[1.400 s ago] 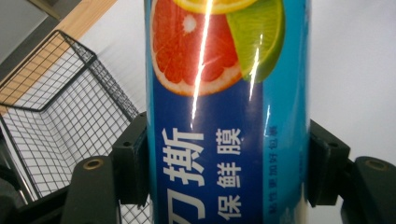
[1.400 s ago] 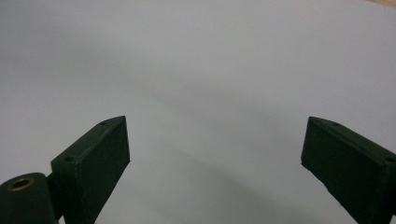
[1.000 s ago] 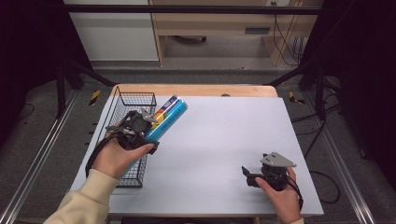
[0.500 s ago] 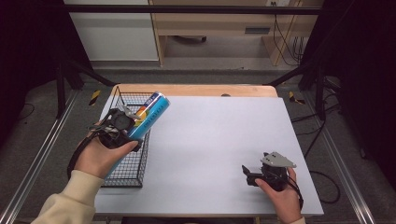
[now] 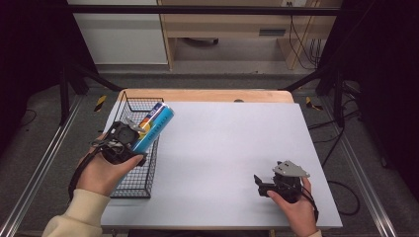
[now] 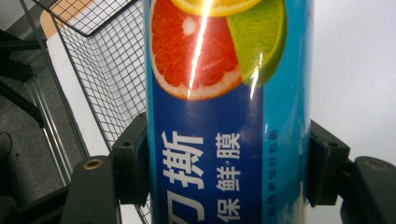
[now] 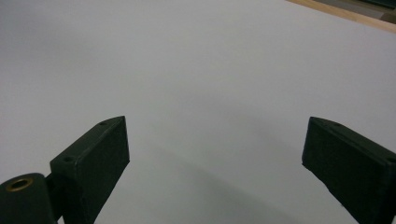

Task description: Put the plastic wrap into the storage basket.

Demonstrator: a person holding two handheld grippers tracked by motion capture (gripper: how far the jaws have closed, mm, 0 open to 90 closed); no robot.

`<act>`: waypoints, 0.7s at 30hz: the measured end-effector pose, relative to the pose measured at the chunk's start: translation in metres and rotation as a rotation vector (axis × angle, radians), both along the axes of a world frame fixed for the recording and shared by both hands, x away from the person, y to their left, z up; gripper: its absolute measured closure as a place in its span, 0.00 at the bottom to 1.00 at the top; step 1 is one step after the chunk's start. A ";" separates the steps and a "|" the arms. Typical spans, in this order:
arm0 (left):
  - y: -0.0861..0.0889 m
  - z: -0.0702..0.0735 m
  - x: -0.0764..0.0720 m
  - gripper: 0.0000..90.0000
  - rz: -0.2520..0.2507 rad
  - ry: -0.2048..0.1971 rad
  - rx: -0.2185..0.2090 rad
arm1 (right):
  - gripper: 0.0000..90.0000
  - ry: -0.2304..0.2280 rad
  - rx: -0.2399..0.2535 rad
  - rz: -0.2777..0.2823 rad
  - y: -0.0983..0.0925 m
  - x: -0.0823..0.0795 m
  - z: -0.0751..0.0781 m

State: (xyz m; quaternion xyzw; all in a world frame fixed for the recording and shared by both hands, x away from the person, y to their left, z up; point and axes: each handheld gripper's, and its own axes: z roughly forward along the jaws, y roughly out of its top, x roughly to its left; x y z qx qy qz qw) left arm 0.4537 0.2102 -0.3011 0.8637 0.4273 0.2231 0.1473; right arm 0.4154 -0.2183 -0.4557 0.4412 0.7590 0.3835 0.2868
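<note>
Just glossy blue cyl. tube betw. matte black pads, over wire-mesh basket

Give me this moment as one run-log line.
left gripper: shut on blue tube, over wire basket | right gripper: open, empty, low over table

Lab: black frame rails; loose cables

The left tool, in a hand with a cream sleeve at the near left, points to the far right and its jaws are clamped on something held between them. The right tool, at the near right, points left with jaws wide apart.
</note>
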 end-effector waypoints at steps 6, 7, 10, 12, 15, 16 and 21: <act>0.003 0.004 0.002 0.35 0.009 0.001 0.012 | 0.09 0.009 0.002 0.000 0.000 0.000 -0.001; 0.004 0.004 0.002 0.35 0.010 0.003 0.016 | 0.09 0.009 0.004 -0.001 -0.001 0.000 -0.001; 0.005 0.003 0.001 0.35 0.010 0.001 0.017 | 0.09 0.011 0.006 -0.004 -0.003 0.000 -0.001; 0.005 0.001 0.000 0.35 0.017 0.011 0.018 | 0.09 0.017 0.009 -0.004 -0.002 0.000 -0.001; 0.007 -0.001 -0.001 0.35 0.016 0.024 0.024 | 0.09 0.019 0.009 0.001 -0.001 0.000 -0.001; 0.008 -0.001 -0.001 0.35 0.020 0.045 0.029 | 0.09 0.021 0.007 0.002 -0.001 0.000 -0.001; 0.013 -0.008 0.000 0.35 0.046 0.050 0.007 | 0.09 0.028 0.006 0.004 -0.001 0.000 -0.002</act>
